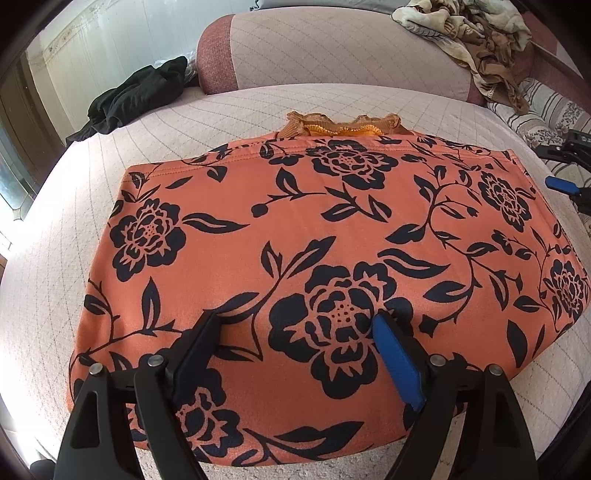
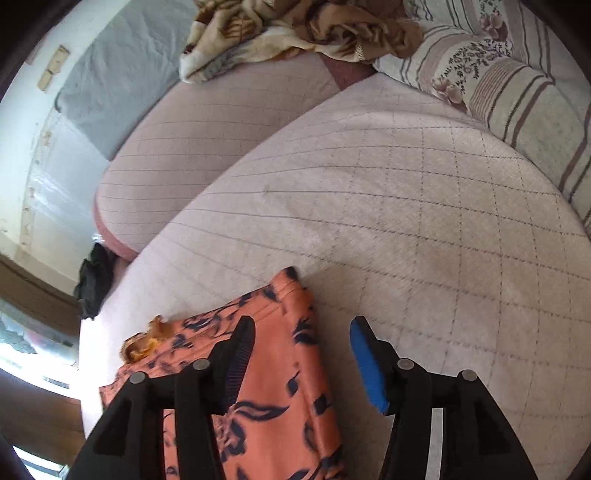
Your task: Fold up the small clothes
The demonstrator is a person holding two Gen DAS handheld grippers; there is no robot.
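An orange garment with a dark floral print (image 1: 314, 229) lies flat and folded on the quilted pink bed (image 1: 221, 110). A frilly orange-brown trim (image 1: 340, 125) peeks out at its far edge. My left gripper (image 1: 295, 321) is open, its jaws wide apart just above the near part of the garment, holding nothing. My right gripper (image 2: 303, 332) is open and empty over the garment's right edge (image 2: 280, 369); it also shows at the right rim of the left wrist view (image 1: 565, 181).
A black garment (image 1: 136, 99) lies at the bed's far left. A pink bolster (image 1: 332, 48) runs along the back. A heap of beige and brown clothes (image 2: 295, 29) sits at the far right beside a striped floral pillow (image 2: 517, 85).
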